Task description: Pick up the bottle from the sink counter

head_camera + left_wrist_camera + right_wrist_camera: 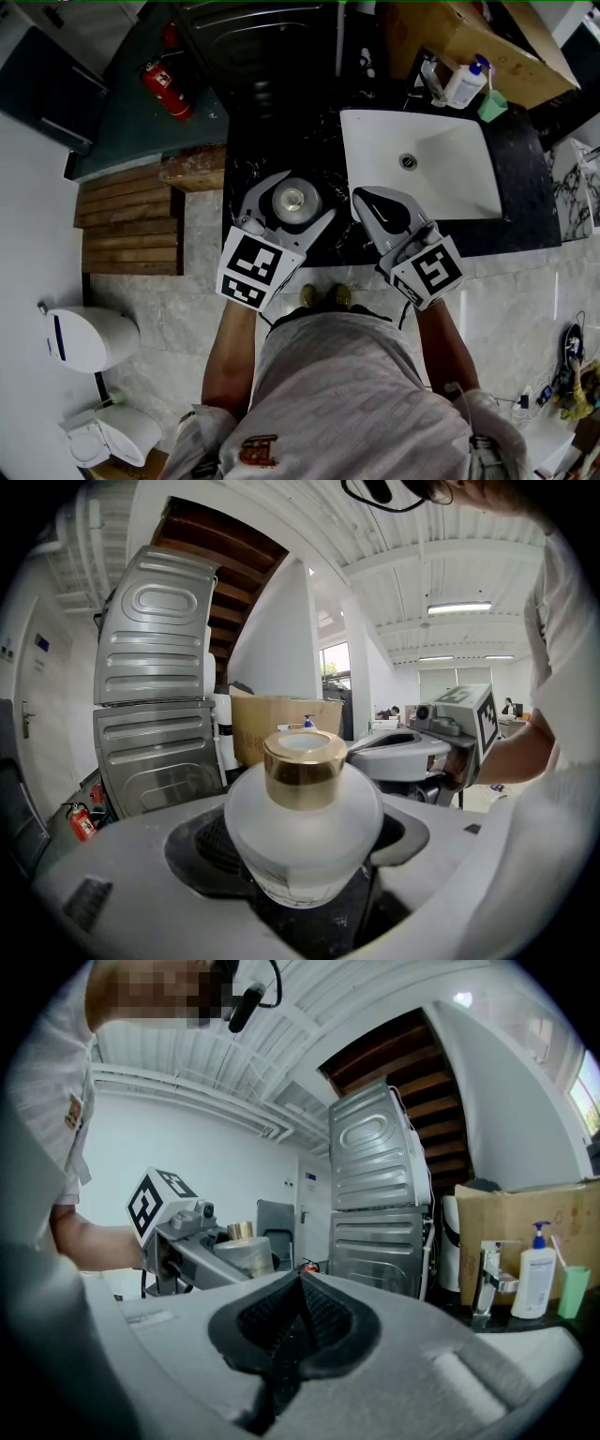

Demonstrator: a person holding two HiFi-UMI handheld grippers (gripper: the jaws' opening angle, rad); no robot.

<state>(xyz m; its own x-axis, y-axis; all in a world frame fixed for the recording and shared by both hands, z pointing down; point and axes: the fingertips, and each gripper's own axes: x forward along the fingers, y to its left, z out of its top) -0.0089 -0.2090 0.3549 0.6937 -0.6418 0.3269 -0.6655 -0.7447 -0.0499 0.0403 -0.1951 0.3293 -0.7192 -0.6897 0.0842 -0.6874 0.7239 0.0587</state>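
Bottle (305, 832) sat pinched at its belly, probably the soundest hold, between the wide-spread left tongs (292, 201). Frosted glass: likely heavy, slick, breakable. Right tongs (298, 1288), just beside, were pressed together, empty.

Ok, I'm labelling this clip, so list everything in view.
bottle: one, frosted white with gold cap, between the jaws of the left gripper
counter: one, black marbled, around the sink
sink: one, white, set in the counter
faucet: one, chrome, behind the sink
pump bottle: one, white with blue pump, beside the faucet
cup: one, green, beside the pump bottle
cardboard box: one, brown, behind the sink
metal appliances: two stacked, grey, behind the counter
fire extinguisher: one, red, left of the counter
wooden steps: one set, brown, left of the counter
toilet: one, white, far left
left gripper: one, grey, jaws closed on the bottle
right gripper: one, grey, jaws shut, near the sink
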